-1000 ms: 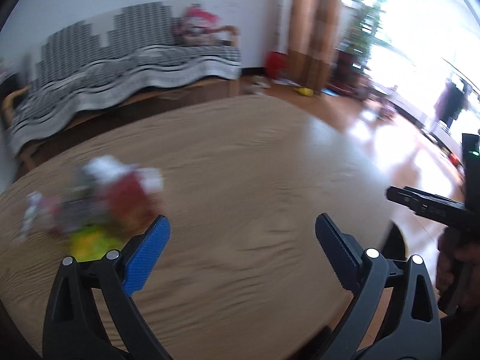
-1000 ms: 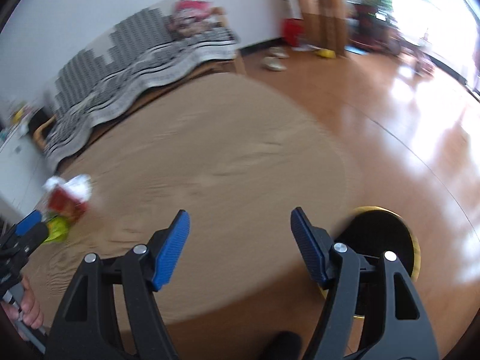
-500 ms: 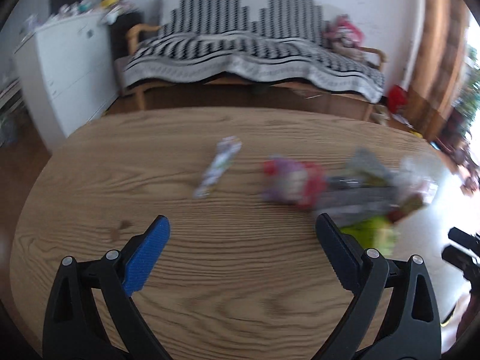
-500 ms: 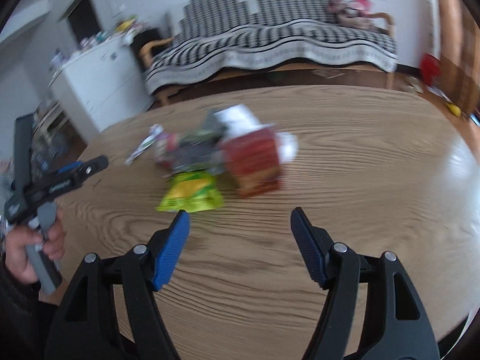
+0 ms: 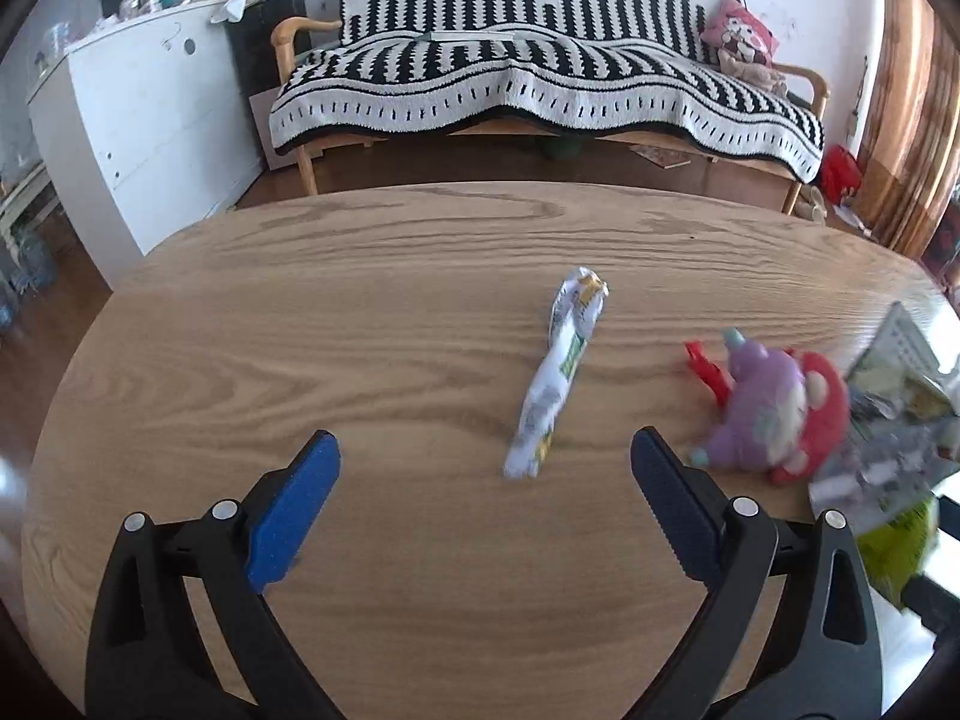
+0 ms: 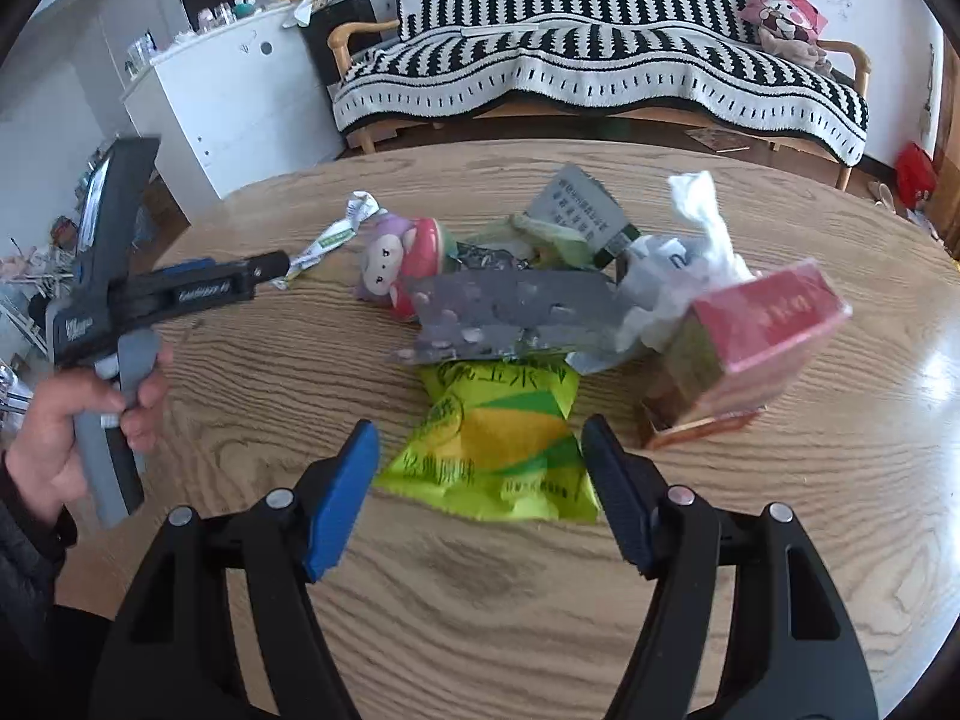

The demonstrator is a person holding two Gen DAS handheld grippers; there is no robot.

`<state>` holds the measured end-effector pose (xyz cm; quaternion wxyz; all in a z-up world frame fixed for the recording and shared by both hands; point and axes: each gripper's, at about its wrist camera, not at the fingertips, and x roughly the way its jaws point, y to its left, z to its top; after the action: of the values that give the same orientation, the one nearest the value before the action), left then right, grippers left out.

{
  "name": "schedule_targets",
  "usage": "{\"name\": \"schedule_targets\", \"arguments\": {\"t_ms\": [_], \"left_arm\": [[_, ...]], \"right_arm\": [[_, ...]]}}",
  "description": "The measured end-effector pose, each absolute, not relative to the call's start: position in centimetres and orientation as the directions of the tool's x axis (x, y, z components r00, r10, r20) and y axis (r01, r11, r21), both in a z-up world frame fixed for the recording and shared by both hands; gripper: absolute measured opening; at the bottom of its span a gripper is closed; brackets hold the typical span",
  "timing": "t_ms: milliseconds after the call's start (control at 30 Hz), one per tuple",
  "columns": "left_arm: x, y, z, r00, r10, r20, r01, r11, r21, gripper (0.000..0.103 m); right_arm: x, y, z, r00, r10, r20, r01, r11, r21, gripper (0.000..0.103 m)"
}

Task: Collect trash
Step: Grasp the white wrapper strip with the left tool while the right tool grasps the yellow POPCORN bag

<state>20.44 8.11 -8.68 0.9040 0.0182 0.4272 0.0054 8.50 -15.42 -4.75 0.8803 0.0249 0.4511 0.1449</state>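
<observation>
Lying on the wooden worktop (image 6: 780,540) is a heap of trash: a green-yellow snack bag (image 6: 498,444) nearest, a grey wrapper (image 6: 510,312) behind it, a red box (image 6: 744,348) to the right, a white plastic bag (image 6: 702,240) further back. A twisted white wrapper (image 5: 558,372) lies apart on the left, beside a purple-and-red plush toy (image 5: 774,408). The right gripper (image 6: 480,480) and left gripper (image 5: 486,504) both hover with fingers spread, grasping nothing.
</observation>
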Motion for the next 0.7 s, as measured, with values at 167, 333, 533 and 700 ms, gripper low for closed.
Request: {"name": "schedule_targets", "arguments": {"t_ms": [167,333,533,700], "left_arm": [[22.9,7.4,-10.5,0.612,0.045,-0.79,0.009,0.998,0.064,0.094],[23.5,7.0,-11.0,0.611,0.033,-0.791,0.015,0.998,0.053,0.071],[23.4,6.7,-10.6,0.599,0.018,-0.801,0.017,0.999,0.035,0.019],[22.2,5.8,-10.3,0.588,0.006,-0.809,0.012,1.0,0.016,0.014]], "right_arm": [[9.9,-15.1,-6.2,0.529,0.253,-0.81,-0.225,0.962,0.153,0.068],[10.2,-15.1,-6.5,0.511,0.278,-0.813,-0.237,0.955,0.177,0.056],[8.0,-15.0,-5.3,0.492,0.353,-0.796,-0.294,0.928,0.23,0.054],[4.9,-16.1,-3.3,0.51,0.379,-0.772,-0.327,0.916,0.233,0.054]]}}
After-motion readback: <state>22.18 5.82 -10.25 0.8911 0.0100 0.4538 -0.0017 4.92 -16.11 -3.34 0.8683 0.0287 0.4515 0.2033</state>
